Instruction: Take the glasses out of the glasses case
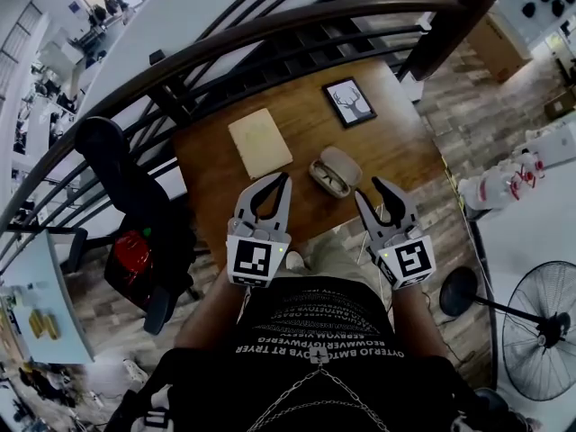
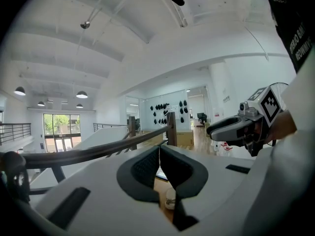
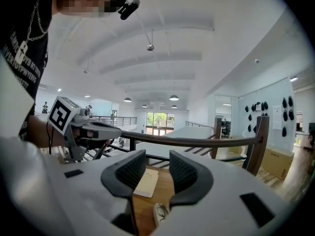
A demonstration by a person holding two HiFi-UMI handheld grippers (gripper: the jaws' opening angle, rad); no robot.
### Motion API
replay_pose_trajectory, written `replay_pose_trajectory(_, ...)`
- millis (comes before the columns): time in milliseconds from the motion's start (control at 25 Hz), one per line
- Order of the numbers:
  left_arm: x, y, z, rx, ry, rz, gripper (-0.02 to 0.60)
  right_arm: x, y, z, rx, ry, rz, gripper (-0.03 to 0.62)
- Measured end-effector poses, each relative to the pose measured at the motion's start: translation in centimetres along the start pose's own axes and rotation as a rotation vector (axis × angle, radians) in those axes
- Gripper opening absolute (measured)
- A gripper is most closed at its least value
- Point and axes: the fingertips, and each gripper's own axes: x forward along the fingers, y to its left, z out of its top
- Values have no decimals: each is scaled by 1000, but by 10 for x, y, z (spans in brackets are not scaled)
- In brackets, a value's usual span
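Note:
An open beige glasses case (image 1: 335,171) lies on the wooden table (image 1: 209,171), with the glasses in its near half. Both grippers hover above the table's near edge, short of the case. My left gripper (image 1: 283,180) is to the case's left, its jaws meeting at the tips with nothing between them. My right gripper (image 1: 370,191) is to the case's right, jaws apart and empty. In the left gripper view, the case (image 2: 171,198) shows low under the shut left gripper (image 2: 159,149). In the right gripper view, the case (image 3: 160,214) lies below the open right gripper (image 3: 150,162).
A cream notebook (image 1: 259,142) lies left of the case and a framed picture (image 1: 350,101) behind it. A dark curved railing (image 1: 270,27) runs past the table's far edge. A black chair (image 1: 117,174) stands at the left, a floor fan (image 1: 540,329) at the lower right.

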Motion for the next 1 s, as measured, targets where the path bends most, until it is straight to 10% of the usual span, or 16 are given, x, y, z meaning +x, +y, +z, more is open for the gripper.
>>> replay_pose_trajectory(1000, 49, 19, -4, -9, 37, 84, 29, 86, -34, -117, 75, 226, 141, 140)
